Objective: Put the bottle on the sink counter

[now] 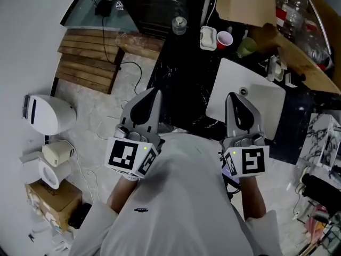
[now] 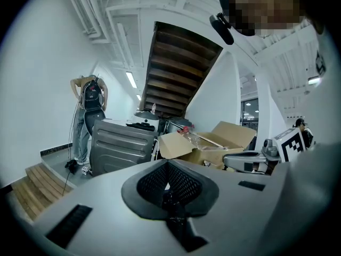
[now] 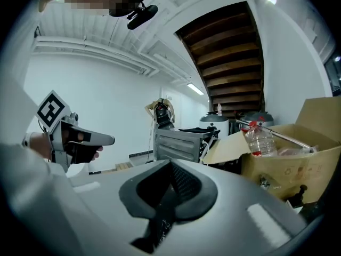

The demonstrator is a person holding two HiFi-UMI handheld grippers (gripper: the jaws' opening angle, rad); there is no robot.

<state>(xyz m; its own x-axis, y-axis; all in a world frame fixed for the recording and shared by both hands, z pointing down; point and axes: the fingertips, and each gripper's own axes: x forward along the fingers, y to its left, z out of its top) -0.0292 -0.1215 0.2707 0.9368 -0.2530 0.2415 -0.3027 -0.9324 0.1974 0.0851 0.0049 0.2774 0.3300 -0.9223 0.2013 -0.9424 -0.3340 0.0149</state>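
Clear plastic bottles with red caps (image 1: 288, 10) lie in an open cardboard box at the far right end of the counter. One bottle (image 3: 259, 138) sticks out of that box (image 3: 290, 167) in the right gripper view. The black sink counter (image 1: 184, 84) carries a white basin (image 1: 234, 79). My left gripper (image 1: 152, 96) and right gripper (image 1: 233, 99) are held side by side before the person's chest, pointing at the counter, well short of the bottles. Both are shut with nothing between the jaws, as the left gripper view (image 2: 168, 167) and right gripper view (image 3: 170, 167) show.
On the counter's far edge stand a glass jar (image 1: 179, 24), a white soap dish (image 1: 208, 37), a pink cup (image 1: 224, 39) and a green cup (image 1: 246, 47). A white toilet (image 1: 49, 114) and wooden steps (image 1: 88, 57) are at the left. A person (image 2: 89, 116) stands beyond a grey appliance (image 2: 120, 143).
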